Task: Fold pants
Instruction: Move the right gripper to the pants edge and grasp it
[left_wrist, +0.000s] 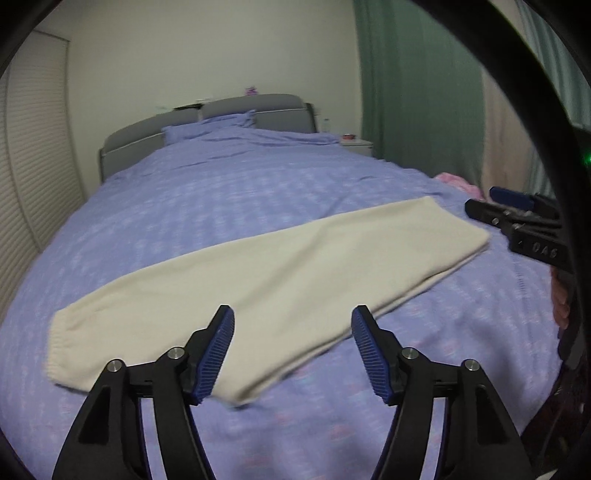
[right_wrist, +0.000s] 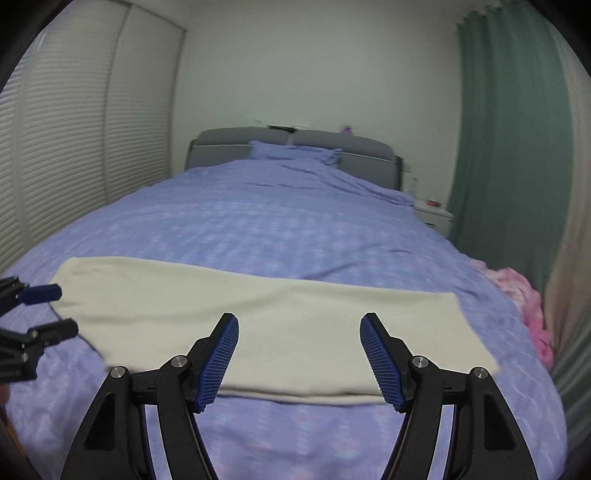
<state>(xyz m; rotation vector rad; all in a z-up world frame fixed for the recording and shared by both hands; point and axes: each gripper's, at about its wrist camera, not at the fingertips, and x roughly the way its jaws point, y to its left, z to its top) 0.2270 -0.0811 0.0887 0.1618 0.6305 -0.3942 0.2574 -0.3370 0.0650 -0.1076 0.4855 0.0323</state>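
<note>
**Cream pants folded lengthwise on the bed, both grippers clear of them**

The pants (left_wrist: 266, 280) lie flat on the purple bedspread (left_wrist: 258, 177), near the foot of the bed. They form one long cream strip running across the bed's width, one layer on another. The cuffed hem end points to the person's left; the wider end points right. Cloth looks smooth, with a soft crease along the middle. In the right wrist view the same strip (right_wrist: 258, 317) runs from the left side almost to the bed's right side.

Left gripper (left_wrist: 292, 349): fingers apart, blue pads facing each other, nothing between them. It hovers above the pants' near edge, toward the cuff end, not touching the cloth.

Right gripper (right_wrist: 299, 356): fingers apart too, empty. It hangs over the near edge of the wider end, also off the cloth.

Each gripper shows at the edge of the other's view, at opposite ends of the pants.

Further back: a purple pillow (left_wrist: 210, 127) against a grey headboard (left_wrist: 155, 129). White slatted doors (right_wrist: 74, 147) on the left wall. Green curtain (right_wrist: 509, 129) on the right, a small white nightstand (right_wrist: 434, 214) beside it. A pink bundle of fabric (right_wrist: 524, 306) lies at the bed's right edge, just beyond the pants' wide end. Both views are slightly blurred.
</note>
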